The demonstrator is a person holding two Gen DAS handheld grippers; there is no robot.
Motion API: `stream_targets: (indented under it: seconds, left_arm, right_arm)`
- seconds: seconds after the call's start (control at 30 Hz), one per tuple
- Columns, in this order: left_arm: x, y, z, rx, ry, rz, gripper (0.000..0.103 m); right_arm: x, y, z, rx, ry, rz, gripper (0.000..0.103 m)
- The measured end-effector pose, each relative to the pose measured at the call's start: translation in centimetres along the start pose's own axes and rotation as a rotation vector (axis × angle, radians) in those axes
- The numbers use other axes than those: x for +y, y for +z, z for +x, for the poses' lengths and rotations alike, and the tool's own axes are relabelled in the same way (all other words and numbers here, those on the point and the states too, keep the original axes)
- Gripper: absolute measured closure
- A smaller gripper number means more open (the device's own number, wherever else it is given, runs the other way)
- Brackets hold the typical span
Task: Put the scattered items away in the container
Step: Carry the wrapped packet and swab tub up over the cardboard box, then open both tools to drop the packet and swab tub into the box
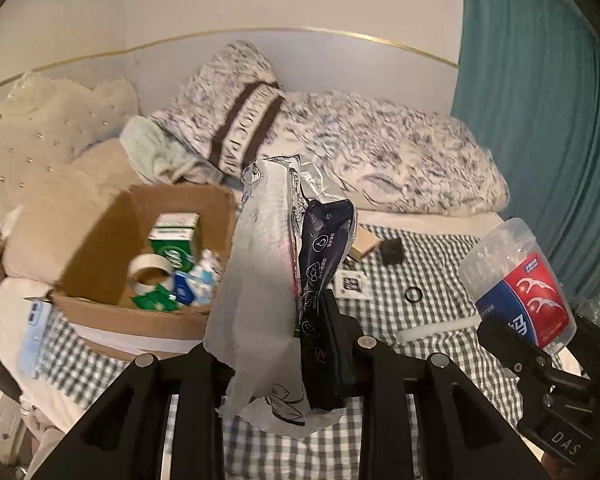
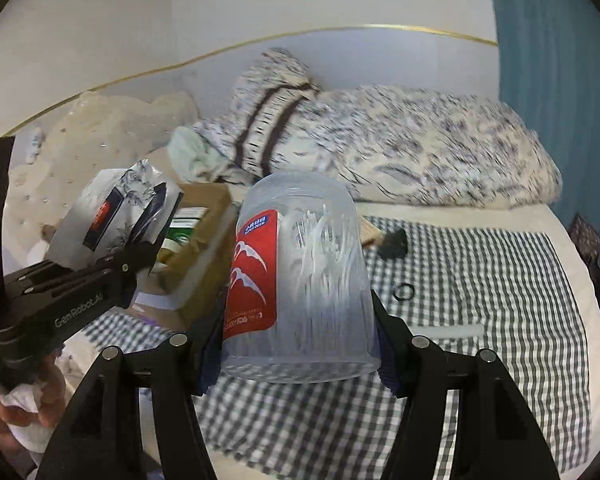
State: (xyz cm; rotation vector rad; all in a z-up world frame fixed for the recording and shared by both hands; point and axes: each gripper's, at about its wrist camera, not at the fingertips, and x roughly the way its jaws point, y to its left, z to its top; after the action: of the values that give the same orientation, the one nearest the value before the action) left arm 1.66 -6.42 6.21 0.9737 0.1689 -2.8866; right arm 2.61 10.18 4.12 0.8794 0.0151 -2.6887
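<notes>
Box (image 1: 100,312) part filled; left gripper (image 1: 284,320) grasps a pouch (image 1: 260,264), right gripper (image 2: 300,344) a jar (image 2: 300,280); ring (image 1: 414,293) and bits remain on the bed.

The bed (image 1: 440,312) carries a checked cover. Directly on it lie an open cardboard box (image 1: 140,320), a black ring (image 1: 413,293), a dark cube (image 1: 392,249), a white stick (image 1: 432,327) and a patterned quilt (image 1: 380,152).
</notes>
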Motion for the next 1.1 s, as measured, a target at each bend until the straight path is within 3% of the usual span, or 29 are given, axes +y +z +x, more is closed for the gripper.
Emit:
stream_targets:
  seconds: [0.3, 0.67, 1.1]
  left_arm:
    - [6.9, 3.3, 0.5, -0.018, 0.046, -0.081, 0.076]
    - [15.8, 4.7, 6.8, 0.056, 0.120, -0.189, 0.076]
    - [19.0, 2.1, 12.7, 0.135, 0.110, -0.215, 0.076]
  right_arm:
    - [4.4, 3.7, 2.1, -0.031, 0.083, -0.062, 0.042]
    - [11.1, 9.7, 11.8, 0.010, 0.196, -0.123, 0.042]
    - [15.3, 9.1, 22.3, 0.154, 0.247, -0.139, 0.042]
